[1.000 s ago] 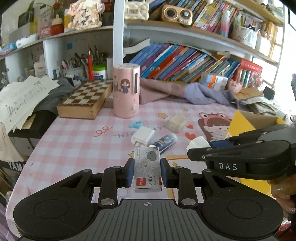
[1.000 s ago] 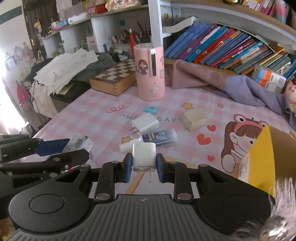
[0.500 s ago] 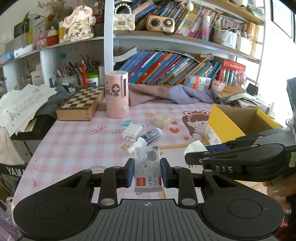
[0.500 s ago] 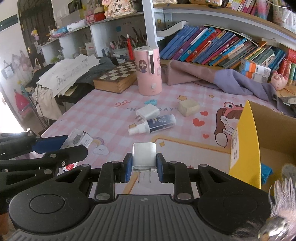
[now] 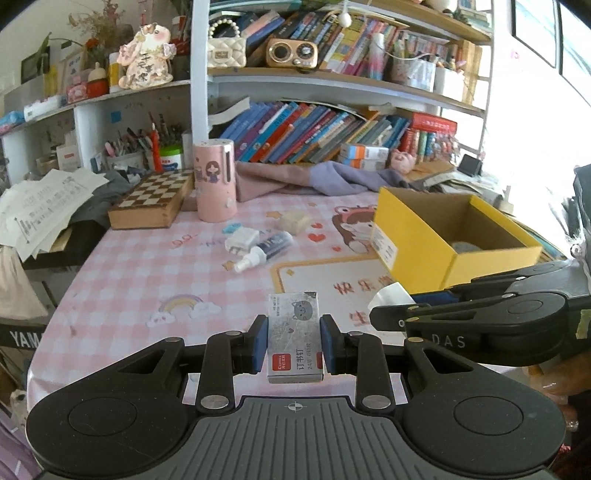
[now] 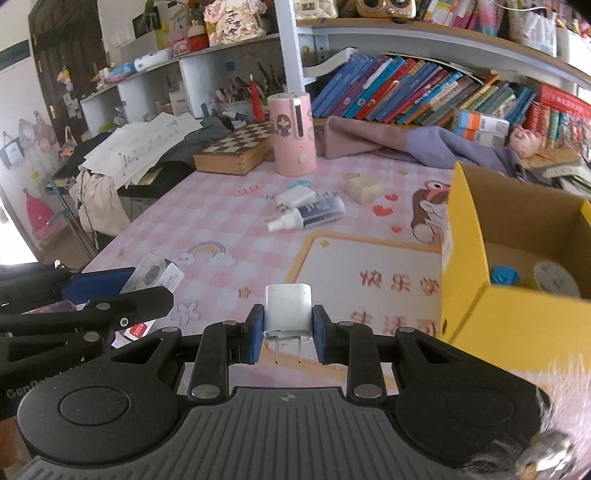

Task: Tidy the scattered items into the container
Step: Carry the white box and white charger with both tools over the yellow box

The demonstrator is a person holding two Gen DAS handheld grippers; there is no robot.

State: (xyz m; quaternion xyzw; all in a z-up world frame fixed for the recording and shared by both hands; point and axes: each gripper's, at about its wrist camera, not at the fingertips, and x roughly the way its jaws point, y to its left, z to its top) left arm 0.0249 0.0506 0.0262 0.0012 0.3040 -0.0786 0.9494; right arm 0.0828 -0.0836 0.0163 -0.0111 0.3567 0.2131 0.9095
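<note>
Pink checked tablecloth [image 5: 122, 280] – cluttered bookshelves [image 5: 332, 125], yellow box [image 5: 454, 236]

shelves [image 5: 332, 79]: white, packed with books | table [image 5: 147, 280]: pink checked cloth | window [image 5: 535, 33]: bright daylight, right

Home study or kid's room: crammed bookshelves [image 5: 332, 129], chessboard box [image 5: 153, 203], pen pots [image 5: 125, 151], cartoon pink-check cover on the tabletop [image 5: 147, 280], plush trinkets [image 5: 146, 57].

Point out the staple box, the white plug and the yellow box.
staple box [image 5: 294, 336]: left wrist view, middle of its top face.
white plug [image 6: 287, 309]: right wrist view, middle of its body.
yellow box [image 5: 417, 236]: left wrist view, its near side wall.
</note>
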